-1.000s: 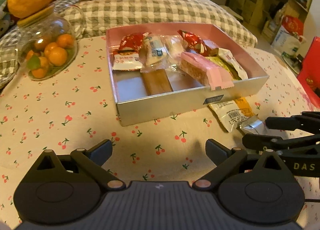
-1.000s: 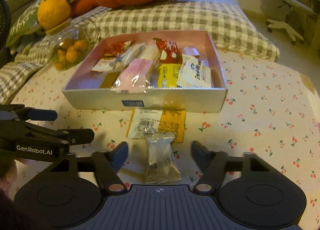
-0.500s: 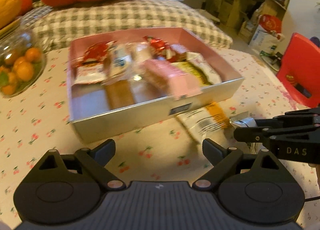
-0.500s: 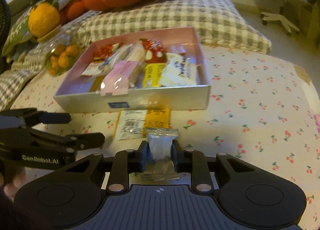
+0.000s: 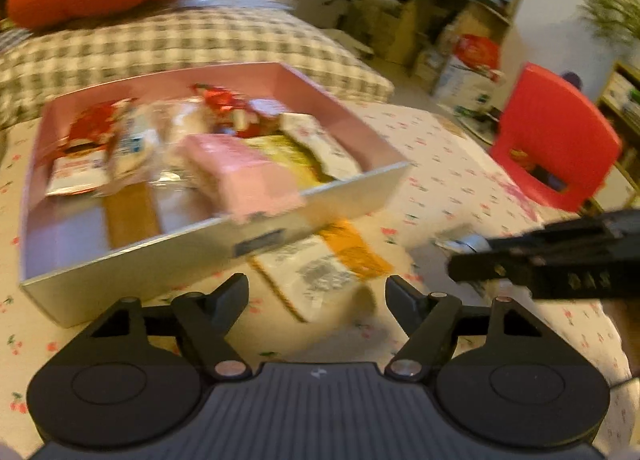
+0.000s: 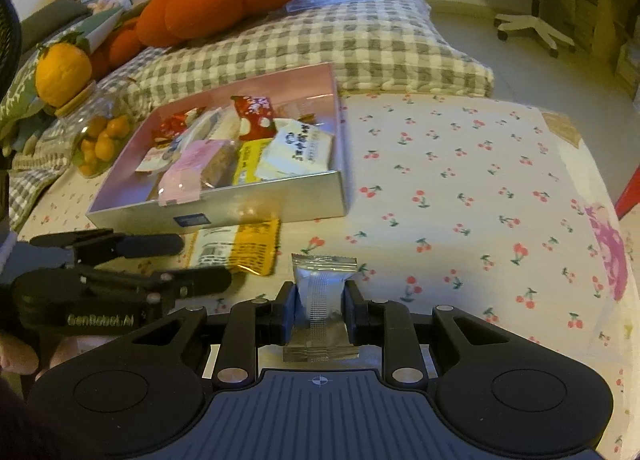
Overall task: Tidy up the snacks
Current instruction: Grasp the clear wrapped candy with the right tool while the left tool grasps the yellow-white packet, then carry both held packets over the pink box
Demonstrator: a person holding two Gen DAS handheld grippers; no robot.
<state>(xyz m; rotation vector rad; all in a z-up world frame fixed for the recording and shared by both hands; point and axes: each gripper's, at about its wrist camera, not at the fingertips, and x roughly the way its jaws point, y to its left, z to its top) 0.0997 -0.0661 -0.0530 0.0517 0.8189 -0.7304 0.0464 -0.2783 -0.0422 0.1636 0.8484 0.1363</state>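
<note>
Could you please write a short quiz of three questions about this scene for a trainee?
1. True or false: the right gripper is shut on the silver packet.
2. Where does the white and orange packet lie? A inside the box; B on the cloth in front of the box; C on the checked cushion.
3. Fill in: the left gripper holds ____.

Key: 1 true. 2 B. 3 nothing; its jaws have just been closing, with nothing pressed between them.

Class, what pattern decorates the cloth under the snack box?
Small red cherries on cream cloth, clearest in the right wrist view.
</note>
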